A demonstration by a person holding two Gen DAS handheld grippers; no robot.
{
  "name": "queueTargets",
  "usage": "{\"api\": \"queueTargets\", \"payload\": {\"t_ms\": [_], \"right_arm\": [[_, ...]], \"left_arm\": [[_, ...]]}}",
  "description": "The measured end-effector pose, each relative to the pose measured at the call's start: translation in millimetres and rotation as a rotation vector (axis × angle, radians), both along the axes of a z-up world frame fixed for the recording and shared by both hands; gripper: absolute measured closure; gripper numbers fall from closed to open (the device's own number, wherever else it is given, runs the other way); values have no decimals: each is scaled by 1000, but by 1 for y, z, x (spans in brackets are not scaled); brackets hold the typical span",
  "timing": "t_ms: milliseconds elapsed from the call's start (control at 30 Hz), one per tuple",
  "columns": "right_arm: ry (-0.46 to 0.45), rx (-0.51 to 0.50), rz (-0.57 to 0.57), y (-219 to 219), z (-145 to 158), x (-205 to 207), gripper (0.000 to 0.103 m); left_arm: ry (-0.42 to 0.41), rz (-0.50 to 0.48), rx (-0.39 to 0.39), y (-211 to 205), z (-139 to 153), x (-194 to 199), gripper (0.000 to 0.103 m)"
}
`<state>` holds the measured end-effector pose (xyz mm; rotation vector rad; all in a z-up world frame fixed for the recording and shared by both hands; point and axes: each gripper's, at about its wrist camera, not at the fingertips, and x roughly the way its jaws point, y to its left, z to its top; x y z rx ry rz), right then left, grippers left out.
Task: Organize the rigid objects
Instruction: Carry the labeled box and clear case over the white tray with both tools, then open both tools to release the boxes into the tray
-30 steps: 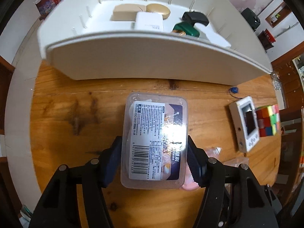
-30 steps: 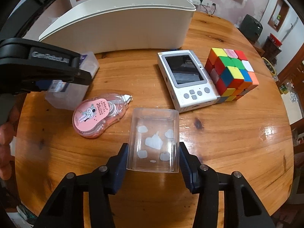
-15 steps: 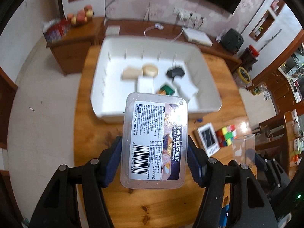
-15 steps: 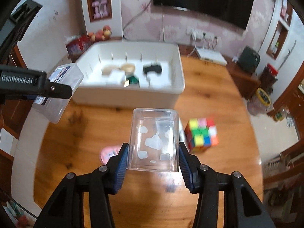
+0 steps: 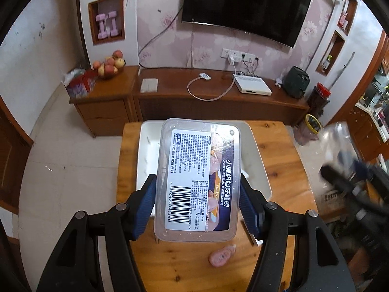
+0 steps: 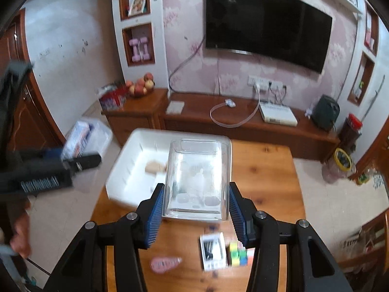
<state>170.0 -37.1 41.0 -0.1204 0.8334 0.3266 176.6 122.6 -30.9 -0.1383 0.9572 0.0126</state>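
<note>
A wooden table fills the lower middle of both views, with a living room behind it. Nearest to me in the left wrist view, my left gripper has its blue pads pressed on the long sides of a clear labelled plastic box, barcode side up, which sits in the centre of the frame well above the table. I hold it by the flanks so that the flat base can go down level. Below it, at the lower middle, a pink correction tape dispenser lies on the wood.

In the right wrist view, my right gripper pinches a clear empty plastic container the same way, side to side, at frame centre. Under it, at the lower middle, lie a white handheld game console and, touching its right edge, a colourful puzzle cube; these are blurred.

Beyond both held boxes sits the white storage bin at the table's far end, where I judge these things belong. A tan item lies inside; the rest of the contents are hidden or blurred. Both boxes are high above the bin's rim, which I take as clearance for carrying them over its wall.

Farthest off are the wooden TV cabinet and the wall television in the upper frame.
</note>
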Motion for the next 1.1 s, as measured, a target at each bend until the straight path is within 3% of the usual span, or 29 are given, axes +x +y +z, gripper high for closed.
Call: {"api": "queueTargets", "payload": {"t_ms": [200,367,533,833,1033,1100], "right_arm": [[-76,22,14,13,29,42,52],[-43,22,23,25,14,79,52],[39,5,27,38,-29,117,52],[202,-37,31,59,-123,164,52],[286,-81,23,66,-177,180,52],[312,-93,22,68,-192,184,52]], "left_arm": [[0,29,38,4,-14,27,36],[41,76,86,11,-41,48,36],[128,115,97,23,-87,68,36],[267,145,19,37,-173,92,36],[289,138,-19,42,-200,98,36],[268,123,17,39,-200,99,36]]}}
